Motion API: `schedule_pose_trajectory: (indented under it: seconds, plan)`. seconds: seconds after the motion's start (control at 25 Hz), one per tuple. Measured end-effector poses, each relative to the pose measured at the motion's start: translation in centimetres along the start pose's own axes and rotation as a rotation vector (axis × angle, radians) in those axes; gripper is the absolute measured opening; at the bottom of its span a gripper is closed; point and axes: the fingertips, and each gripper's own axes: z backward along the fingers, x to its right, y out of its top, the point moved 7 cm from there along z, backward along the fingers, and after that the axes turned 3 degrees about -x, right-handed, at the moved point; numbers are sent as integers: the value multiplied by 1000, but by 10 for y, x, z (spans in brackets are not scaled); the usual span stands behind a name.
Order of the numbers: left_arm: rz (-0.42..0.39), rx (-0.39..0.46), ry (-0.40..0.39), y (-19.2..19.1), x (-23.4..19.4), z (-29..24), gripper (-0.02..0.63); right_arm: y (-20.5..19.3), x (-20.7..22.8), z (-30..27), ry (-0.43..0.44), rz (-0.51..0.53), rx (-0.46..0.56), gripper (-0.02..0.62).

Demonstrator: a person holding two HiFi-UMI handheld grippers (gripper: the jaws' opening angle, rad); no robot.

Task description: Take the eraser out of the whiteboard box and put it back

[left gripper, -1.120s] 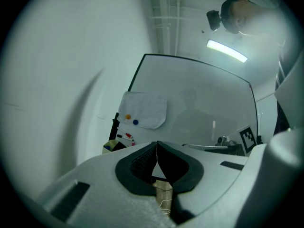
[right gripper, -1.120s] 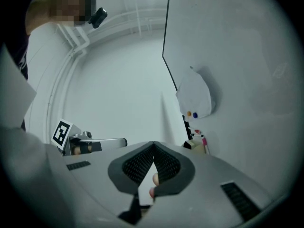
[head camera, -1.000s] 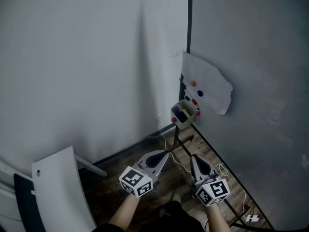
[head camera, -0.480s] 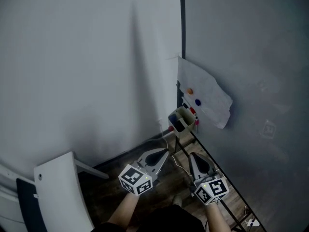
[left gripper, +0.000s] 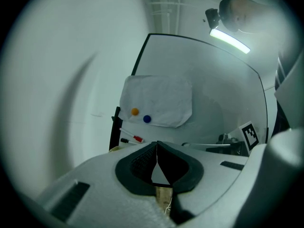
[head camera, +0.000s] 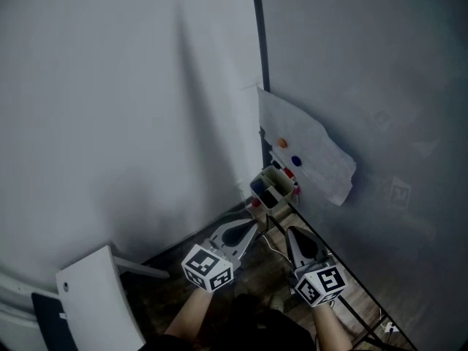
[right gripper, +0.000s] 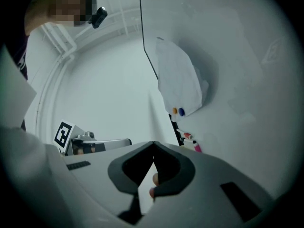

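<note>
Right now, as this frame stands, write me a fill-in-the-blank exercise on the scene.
The jaws of the left gripper and the right gripper are both ____.
The paper sheet is held up by an orange magnet and a ____ one.
The whiteboard box hangs ____ the paper sheet's magnets.
Missing words: shut; blue; below.

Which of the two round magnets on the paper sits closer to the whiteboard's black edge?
The orange magnet: it sits nearest the black edge, while the blue magnet lies beyond it, farther along the paper.
</note>
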Motion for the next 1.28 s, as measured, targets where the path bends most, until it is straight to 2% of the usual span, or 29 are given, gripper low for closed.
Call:
schedule_pose_trajectory:
  seconds: [0.24,0.52,0.76,1.12,1.28]
  plan:
    - [-4,-13,-13,0,-18,-11,6,0,7,-14,-33,-15,-1,3]
    - [-123,-47,43,-9,-28,-35,13,-4,18,-19,-63,-40,-12,3]
    - [-248,-118,125,-28,-39,-73,170,-13,29,-11,-90,-66,-22,3]
    - [-351,-233,144,-49,-46,-112,287,-26,44,6,-146,-104,-41,3]
    - [-365,-282,141,-59,-50,-125,301,-33,50,12,-165,-116,-49,3]
